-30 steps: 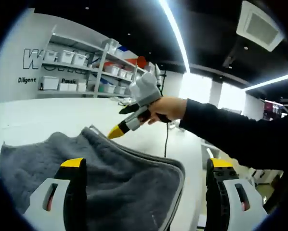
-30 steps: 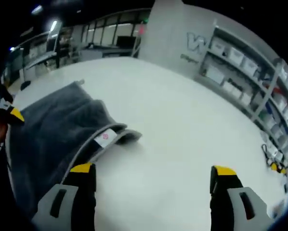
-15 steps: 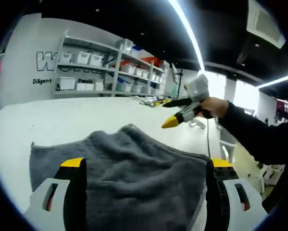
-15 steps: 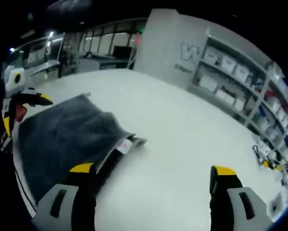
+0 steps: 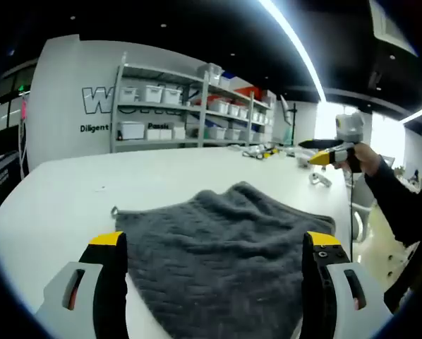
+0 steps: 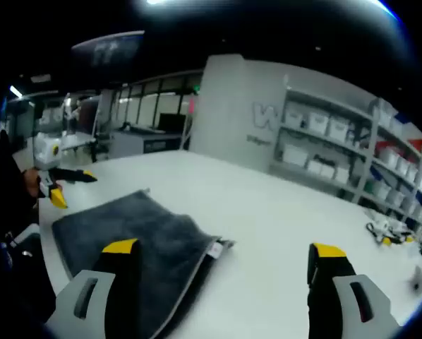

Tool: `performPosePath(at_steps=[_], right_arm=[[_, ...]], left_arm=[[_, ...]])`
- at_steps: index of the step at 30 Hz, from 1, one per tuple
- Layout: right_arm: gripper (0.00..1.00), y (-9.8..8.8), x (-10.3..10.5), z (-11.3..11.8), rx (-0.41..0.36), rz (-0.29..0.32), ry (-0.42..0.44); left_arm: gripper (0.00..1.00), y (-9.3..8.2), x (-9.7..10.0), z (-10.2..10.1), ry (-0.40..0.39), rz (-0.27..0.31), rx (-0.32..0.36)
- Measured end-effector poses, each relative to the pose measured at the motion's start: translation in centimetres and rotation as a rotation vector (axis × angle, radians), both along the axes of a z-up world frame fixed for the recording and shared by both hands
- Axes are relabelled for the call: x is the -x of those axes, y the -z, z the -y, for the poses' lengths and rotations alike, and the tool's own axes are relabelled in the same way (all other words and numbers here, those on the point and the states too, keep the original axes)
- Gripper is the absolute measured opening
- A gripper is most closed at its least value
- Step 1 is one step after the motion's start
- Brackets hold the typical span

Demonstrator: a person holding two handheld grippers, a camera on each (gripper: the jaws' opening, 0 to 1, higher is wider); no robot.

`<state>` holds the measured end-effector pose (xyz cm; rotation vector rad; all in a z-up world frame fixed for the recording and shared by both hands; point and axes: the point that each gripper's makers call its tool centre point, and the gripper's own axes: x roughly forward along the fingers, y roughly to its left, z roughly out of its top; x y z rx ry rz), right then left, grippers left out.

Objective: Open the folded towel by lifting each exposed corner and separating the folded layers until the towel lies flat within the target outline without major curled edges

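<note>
A grey towel (image 5: 225, 247) is seen lying on a white table (image 5: 77, 191), still folded — in the right gripper view a doubled edge with a small white label (image 6: 213, 249) is shown at its near right corner, one layer resting on another. No layer is lifted and no target outline can be made out on the table, so the opening is judged not yet begun; every fold is left to be separated and the cloth still has to be spread flat.

The left gripper (image 5: 214, 244) is held over the near edge of the towel with its yellow-tipped jaws spread wide, nothing between them. The right gripper (image 6: 224, 248) is held above the towel's labelled corner, jaws likewise well apart and empty. In the left gripper view the right gripper is seen far to the right, raised well clear of the cloth. Shelves (image 5: 190, 113) with white boxes are seen along the far wall — apart from the work.

The labelled corner is judged the likeliest first corner to be taken.
</note>
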<state>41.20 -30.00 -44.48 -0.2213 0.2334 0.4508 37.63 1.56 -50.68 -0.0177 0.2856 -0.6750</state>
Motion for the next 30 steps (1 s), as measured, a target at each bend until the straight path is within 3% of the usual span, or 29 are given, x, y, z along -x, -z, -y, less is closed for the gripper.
performPosePath(at_steps=[6,11,13,18,30], right_arm=[[0.99,0.0,2.0,0.1,-0.021,0.043,0.035],[0.99,0.8,2.6,1.3,-0.091,-0.003,0.046],[0.98,1.8,2.0,2.2,-0.126,-0.064,0.073],[0.99,4.0,1.8,3.4,-0.022,-0.171,0.057],[0.99,3.6,0.1,4.0,0.001,-0.259,0.047]], left_arm=[[1.0,0.4,0.4,-2.3,-0.032,-0.038,0.016],[1.0,0.7,0.6,-4.3,-0.076,-0.08,0.003],[1.0,1.1,0.2,-5.3,-0.091,-0.094,-0.038],[1.0,1.6,-0.4,-6.5,-0.089,-0.148,-0.048],[1.0,0.3,-2.8,-7.4,-0.068,-0.17,-0.048]])
